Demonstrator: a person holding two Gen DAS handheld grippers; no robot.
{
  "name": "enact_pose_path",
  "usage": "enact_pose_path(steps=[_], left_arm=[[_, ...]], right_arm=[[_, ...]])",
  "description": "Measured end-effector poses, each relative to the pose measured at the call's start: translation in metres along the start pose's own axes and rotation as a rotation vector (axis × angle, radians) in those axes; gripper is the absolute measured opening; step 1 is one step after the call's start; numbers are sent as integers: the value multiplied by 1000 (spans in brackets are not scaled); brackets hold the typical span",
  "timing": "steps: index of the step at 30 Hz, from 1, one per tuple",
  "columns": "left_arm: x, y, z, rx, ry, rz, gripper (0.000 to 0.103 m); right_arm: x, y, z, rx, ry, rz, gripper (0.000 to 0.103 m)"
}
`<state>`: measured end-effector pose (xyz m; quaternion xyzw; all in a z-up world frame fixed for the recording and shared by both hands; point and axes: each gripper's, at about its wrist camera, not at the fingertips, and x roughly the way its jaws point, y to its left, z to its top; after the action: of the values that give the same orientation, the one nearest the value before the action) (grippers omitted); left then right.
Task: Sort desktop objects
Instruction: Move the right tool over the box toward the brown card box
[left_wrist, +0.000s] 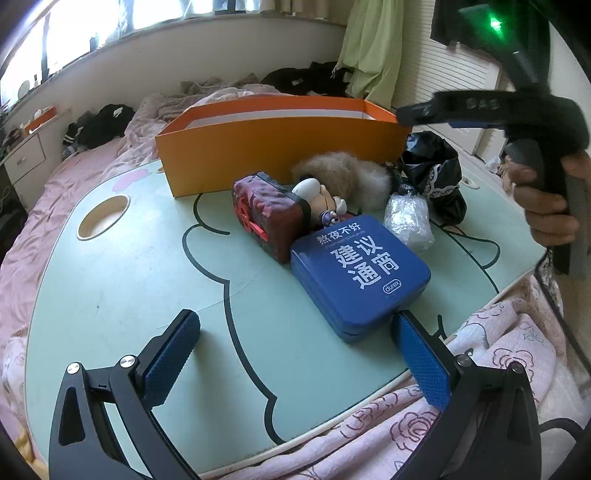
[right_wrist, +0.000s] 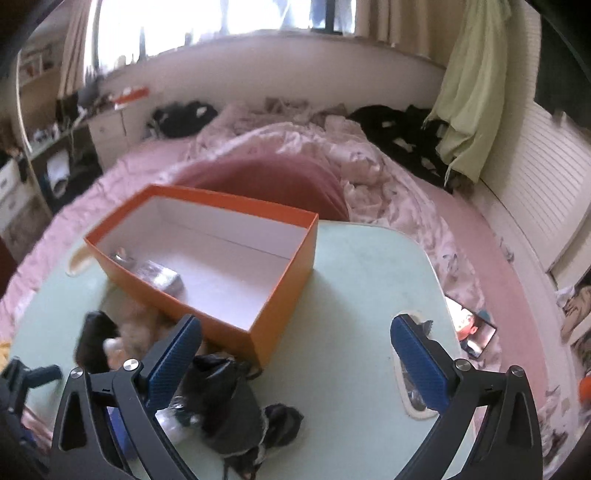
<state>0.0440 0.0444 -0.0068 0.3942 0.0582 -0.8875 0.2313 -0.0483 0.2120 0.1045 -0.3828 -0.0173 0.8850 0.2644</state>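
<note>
blue tin (left_wrist: 360, 273) lies beside the wide-open, empty left gripper (left_wrist: 295, 354); square both pads on its edges before lifting toward the orange box (left_wrist: 280, 147).

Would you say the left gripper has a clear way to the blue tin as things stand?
Probably yes. The left gripper is open and empty, and the blue tin lies just ahead, its near corner by one pad, nothing on top. The dark red box touches only its far side.

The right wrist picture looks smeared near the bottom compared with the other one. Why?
Right wrist view: motion blur smudges the black bag and fluffy toy; the window is blown out white. Left wrist view: sharp, the blue tin lettering readable; fisheye bends the table edge.
</note>
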Motion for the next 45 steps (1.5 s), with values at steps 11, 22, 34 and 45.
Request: enact_pose_path(steps=[11,22,34,45], left_arm=[[0,0,0,0,1,1,103],[0,0,0,1,1,1,103],[0,-2,3,2,-5,-1,103],[1,1,6,3,-14,-5,103]], right_arm=[[31,-55,1,100,63,-115,94],[-23,-17,16,26,-76,-56,94],[59,23,82,171,379,349,73],[124,54,83,232,602,256,70]])
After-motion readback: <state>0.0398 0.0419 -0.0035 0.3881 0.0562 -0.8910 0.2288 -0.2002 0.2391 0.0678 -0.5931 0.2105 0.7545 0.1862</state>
